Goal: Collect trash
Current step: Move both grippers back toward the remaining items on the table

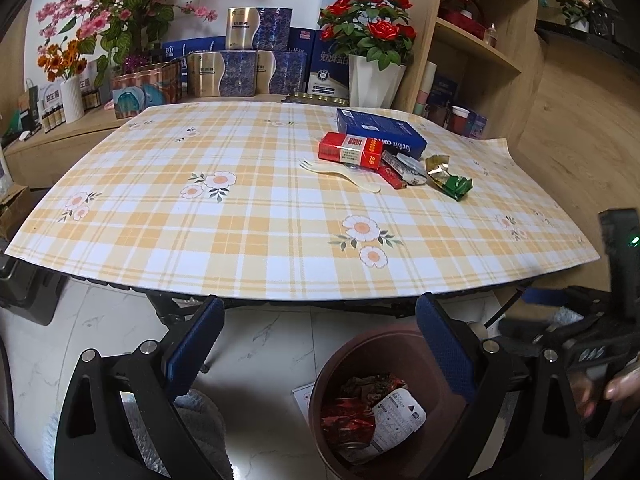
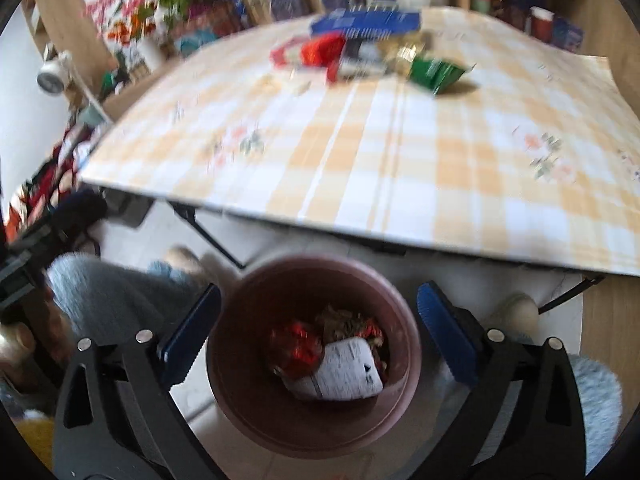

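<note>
Plaid table (image 1: 248, 216) holds wrappers (image 1: 444, 178); below, both grippers (image 1: 316, 340) (image 2: 318, 322) spread empty over a trash-filled bin (image 2: 256, 392).

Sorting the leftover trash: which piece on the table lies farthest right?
The crumpled green-and-gold wrapper, right of the red box and the blue box.
</note>
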{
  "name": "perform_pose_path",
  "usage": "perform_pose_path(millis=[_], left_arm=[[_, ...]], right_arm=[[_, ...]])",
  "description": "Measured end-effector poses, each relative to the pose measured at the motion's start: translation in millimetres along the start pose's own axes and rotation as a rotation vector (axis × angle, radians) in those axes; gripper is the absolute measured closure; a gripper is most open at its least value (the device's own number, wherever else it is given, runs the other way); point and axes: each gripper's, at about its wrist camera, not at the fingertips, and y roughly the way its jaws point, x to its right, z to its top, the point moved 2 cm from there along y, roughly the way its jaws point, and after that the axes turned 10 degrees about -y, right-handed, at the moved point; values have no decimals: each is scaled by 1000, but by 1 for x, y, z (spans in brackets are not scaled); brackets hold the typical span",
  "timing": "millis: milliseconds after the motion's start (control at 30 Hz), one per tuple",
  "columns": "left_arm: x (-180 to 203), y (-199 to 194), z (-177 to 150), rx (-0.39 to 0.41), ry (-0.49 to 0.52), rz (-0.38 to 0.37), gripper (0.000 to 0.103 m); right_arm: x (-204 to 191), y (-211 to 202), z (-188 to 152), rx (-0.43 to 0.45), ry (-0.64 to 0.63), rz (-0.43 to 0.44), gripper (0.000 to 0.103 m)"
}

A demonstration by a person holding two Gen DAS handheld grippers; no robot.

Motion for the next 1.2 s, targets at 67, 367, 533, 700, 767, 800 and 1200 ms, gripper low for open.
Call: perform_pose_path(millis=[67,367,533,700,767,800,1200], left_arm=[[1,0,6,0,-8,-3,9],[18,-5,38,35,11,-33,9],[29,-4,57,45,21,-60,9],[36,0,70,47,30,-85,9],[39,3,74,49,33,-91,9],[39,4,76,49,34,-92,9],[43,32,89,9,53,-79,9]], right_arm=[[7,-11,9,36,13,-13,6],[35,-48,41,131,62,-128,6],[49,-58,49,152,78,-137,6],[58,-64,56,191,71,-160,6],[62,-65,59,200,73,-165,6],[64,-65,59,198,76,-168,6],[83,-49,70,132,68,-196,6]])
